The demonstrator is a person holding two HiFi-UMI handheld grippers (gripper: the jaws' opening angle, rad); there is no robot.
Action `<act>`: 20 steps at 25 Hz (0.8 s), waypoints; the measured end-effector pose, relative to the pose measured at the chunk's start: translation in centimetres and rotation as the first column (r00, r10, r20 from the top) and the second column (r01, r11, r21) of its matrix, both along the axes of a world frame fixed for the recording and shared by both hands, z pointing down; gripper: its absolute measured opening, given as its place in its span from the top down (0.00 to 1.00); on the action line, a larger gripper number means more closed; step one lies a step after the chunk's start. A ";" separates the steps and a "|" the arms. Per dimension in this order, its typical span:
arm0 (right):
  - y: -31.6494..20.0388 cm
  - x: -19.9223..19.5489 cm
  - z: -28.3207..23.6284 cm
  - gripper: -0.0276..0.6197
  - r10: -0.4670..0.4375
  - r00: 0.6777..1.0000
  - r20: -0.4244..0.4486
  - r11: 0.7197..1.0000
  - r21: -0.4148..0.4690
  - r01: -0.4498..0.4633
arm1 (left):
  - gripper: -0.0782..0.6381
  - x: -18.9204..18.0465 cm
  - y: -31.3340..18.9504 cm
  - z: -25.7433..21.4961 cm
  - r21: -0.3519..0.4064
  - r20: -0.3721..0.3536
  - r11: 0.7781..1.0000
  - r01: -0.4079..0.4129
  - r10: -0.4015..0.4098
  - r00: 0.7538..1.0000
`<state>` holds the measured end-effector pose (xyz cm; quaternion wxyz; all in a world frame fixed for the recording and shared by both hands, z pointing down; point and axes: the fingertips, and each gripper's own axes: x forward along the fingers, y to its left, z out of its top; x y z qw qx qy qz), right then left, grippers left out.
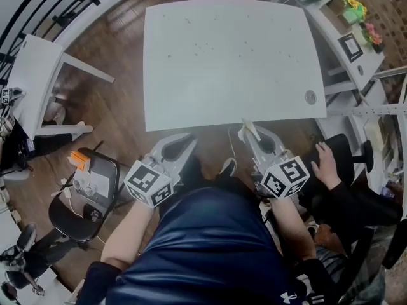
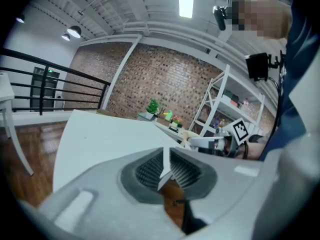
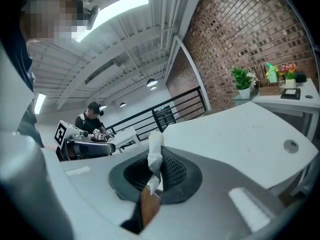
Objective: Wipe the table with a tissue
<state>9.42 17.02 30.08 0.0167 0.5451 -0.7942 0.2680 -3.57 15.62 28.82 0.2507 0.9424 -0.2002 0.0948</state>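
The soft, light, easily torn tissue point(image 3: 155, 146) is best held by its bunched middle, as the closed right tool point(image 1: 255, 138) grips it near the table's point(image 1: 222, 62) front edge; the left tool point(image 1: 181, 146), barely apart, is empty.

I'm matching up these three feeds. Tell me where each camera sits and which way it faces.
Head view: on the person's head, looking steeply down at the white table; shows torso, left gripper, right gripper.
Left gripper view: on the left gripper, facing over the table toward the brick wall; own jaws slightly apart, empty.
Right gripper view: on the right gripper, facing over the table toward the railing; jaws pinch a tissue.
Shared: each gripper view catches the other gripper; all see the table.
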 end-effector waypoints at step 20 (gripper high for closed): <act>10.8 5.3 -7.3 0.93 0.166 0.976 -0.139 0.971 0.195 -0.137 | 0.84 7.8 10.7 -5.7 0.073 -0.051 0.983 -0.171 0.175 0.983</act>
